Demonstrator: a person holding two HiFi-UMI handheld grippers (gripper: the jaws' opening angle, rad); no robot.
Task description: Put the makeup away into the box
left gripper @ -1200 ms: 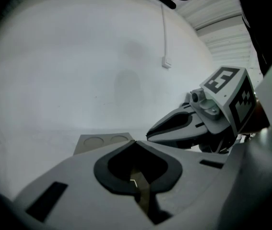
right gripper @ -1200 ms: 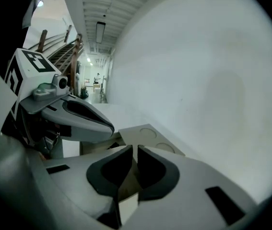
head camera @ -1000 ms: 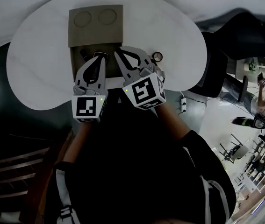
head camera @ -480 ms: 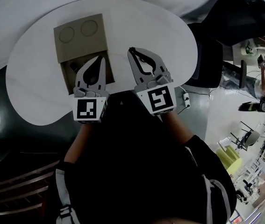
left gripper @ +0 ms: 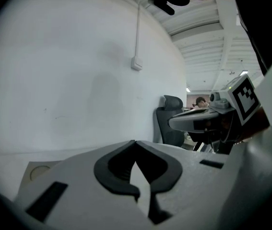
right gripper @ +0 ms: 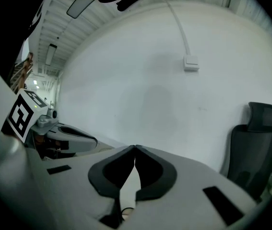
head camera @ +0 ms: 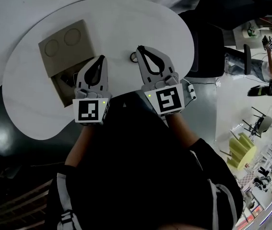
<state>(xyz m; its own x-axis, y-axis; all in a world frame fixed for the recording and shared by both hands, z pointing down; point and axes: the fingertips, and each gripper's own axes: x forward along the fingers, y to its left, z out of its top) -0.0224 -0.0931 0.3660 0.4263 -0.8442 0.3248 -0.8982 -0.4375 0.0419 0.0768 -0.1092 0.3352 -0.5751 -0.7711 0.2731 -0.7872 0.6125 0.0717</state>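
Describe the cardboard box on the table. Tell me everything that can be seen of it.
The brown cardboard box lies on the white rounded table, toward its left side in the head view and turned at a slant. Its lid is open and folded back flat, and it has two round impressions pressed into it. The open compartment nearer the person is dark. Small dark things lie inside, too dim to name. The shut left gripper overlaps the box's right edge in that view; contact cannot be told.
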